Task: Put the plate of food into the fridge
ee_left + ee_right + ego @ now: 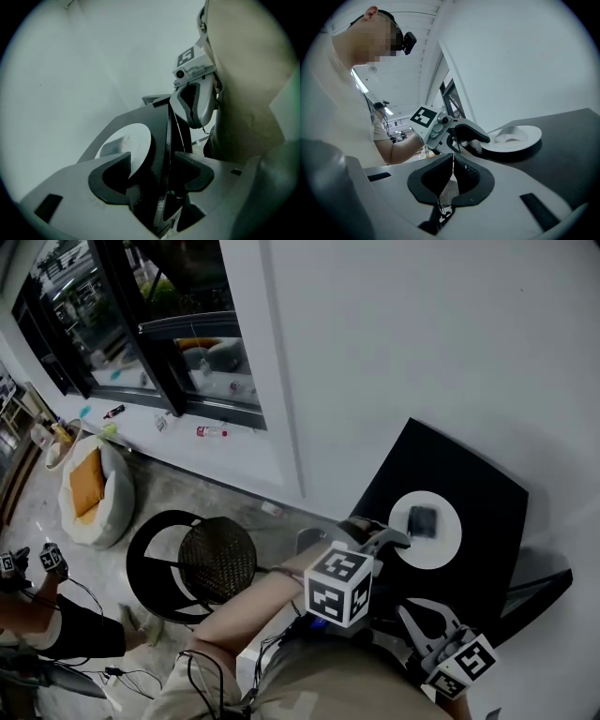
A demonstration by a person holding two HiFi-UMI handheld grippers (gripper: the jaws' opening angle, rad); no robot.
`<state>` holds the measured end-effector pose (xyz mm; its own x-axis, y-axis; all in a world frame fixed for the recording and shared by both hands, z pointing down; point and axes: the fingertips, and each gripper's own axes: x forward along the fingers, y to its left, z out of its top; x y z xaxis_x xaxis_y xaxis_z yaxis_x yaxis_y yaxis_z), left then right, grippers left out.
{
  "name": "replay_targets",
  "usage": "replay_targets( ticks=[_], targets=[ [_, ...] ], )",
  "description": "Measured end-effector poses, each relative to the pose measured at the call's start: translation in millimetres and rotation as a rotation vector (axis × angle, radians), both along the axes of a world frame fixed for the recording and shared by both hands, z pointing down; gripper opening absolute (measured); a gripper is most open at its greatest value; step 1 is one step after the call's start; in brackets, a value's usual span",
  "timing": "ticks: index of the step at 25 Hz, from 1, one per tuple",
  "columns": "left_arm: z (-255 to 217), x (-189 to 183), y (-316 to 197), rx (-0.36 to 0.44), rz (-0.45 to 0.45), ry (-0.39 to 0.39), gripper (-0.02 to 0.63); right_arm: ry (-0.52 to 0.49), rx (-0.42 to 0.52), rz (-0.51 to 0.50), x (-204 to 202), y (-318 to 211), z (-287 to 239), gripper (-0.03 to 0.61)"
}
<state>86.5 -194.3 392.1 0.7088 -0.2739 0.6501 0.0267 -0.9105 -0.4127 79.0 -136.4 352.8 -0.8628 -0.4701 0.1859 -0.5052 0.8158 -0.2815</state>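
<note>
On the floor to the left, a round black chair with a woven seat (217,561) stands well apart and plays no part. Next comes the left claw (151,174), tipped downward and rolled on its side at the near edge of the black desk (487,512). Its jaws are released and spread, with the rim of the white plate (427,554) beside one jaw and the desk edge between them; no pad seems to press on anything. The roll probably lets one jaw pass over the rim and the other under it, so the plate can be pinched and lifted level. The plate rests on the desk near that edge, with the dark portion of food (423,519) in its middle. Rightmost, the right claw (452,171) is clenched on nothing, low beside the desk, likely spare for the fridge door. No fridge shows in any view.
</note>
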Motion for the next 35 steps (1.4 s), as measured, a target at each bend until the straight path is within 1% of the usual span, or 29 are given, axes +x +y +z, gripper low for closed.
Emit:
replay_targets(
  ticks=[4,7,9,13,17,23,26,29,30,35],
  targets=[
    [-4,3,8,0.018,0.011,0.022,0.290,-0.044,0.000,0.017,0,4,-7,0.023],
    [-10,-2,5,0.044,-0.002,0.036,0.290,-0.019,0.017,0.001,-2,2,-1,0.023],
    [-9,-3,3,0.053,-0.006,0.019,0.290,-0.017,0.015,-0.002,-2,1,-1,0.023],
    [1,3,-2,0.069,0.008,-0.038,0.290,-0.020,-0.005,0.022,5,-1,-5,0.023],
    [0,3,-4,0.086,0.006,-0.040,0.290,-0.018,-0.014,0.039,9,-4,-4,0.023],
    [-4,4,-1,0.103,-0.014,-0.014,0.287,-0.026,-0.023,0.050,10,-5,-6,0.023],
    [-4,4,5,0.095,-0.021,0.002,0.275,-0.025,-0.032,0.057,11,-5,-1,0.023],
    [-8,0,7,0.092,-0.038,0.020,0.226,-0.026,-0.033,0.060,10,-6,-1,0.023],
    [-8,-2,7,0.094,-0.041,0.022,0.220,-0.025,-0.034,0.059,10,-6,-1,0.023],
    [-8,-4,4,0.147,-0.041,0.006,0.218,-0.013,-0.039,0.047,4,-5,-3,0.023]
  ],
)
